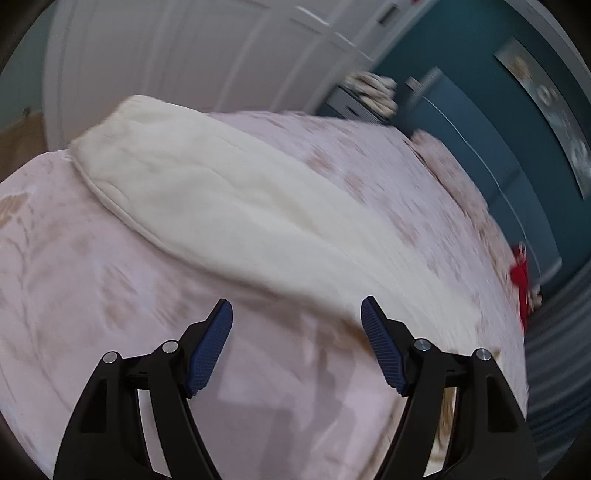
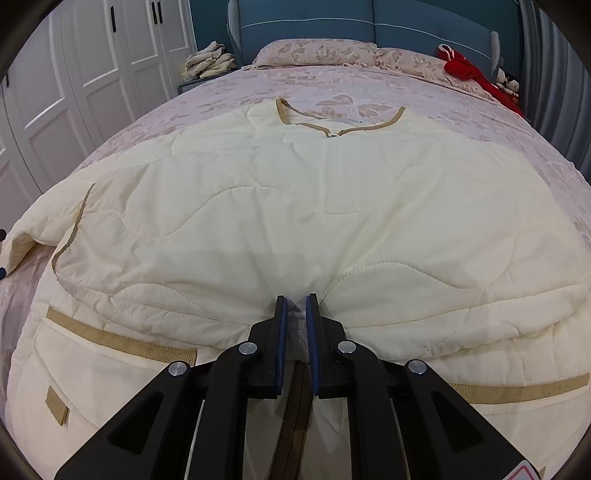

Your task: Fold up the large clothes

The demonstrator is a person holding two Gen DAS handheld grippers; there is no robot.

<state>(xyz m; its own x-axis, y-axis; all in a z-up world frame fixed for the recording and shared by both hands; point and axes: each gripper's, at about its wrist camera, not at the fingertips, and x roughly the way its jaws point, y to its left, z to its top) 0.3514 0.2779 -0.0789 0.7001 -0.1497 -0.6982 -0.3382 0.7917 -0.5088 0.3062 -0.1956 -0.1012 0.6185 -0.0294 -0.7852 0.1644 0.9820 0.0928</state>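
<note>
A large cream quilted jacket (image 2: 295, 206) with tan trim lies spread on the bed, collar toward the headboard. My right gripper (image 2: 296, 301) is shut on a fold of the jacket's cream fabric near its lower middle. In the left wrist view, one cream sleeve (image 1: 221, 195) lies stretched across the bedspread. My left gripper (image 1: 296, 310) is open and empty, just above the bedspread beside the sleeve's near edge. That view is blurred.
The bed has a pink floral bedspread (image 2: 325, 81) and pillows (image 2: 317, 51) against a teal headboard (image 2: 406, 26). A red garment (image 2: 476, 77) lies at the far right. White wardrobe doors (image 2: 85, 74) stand on the left. A pile of pale clothes (image 2: 208, 61) sits by the bed.
</note>
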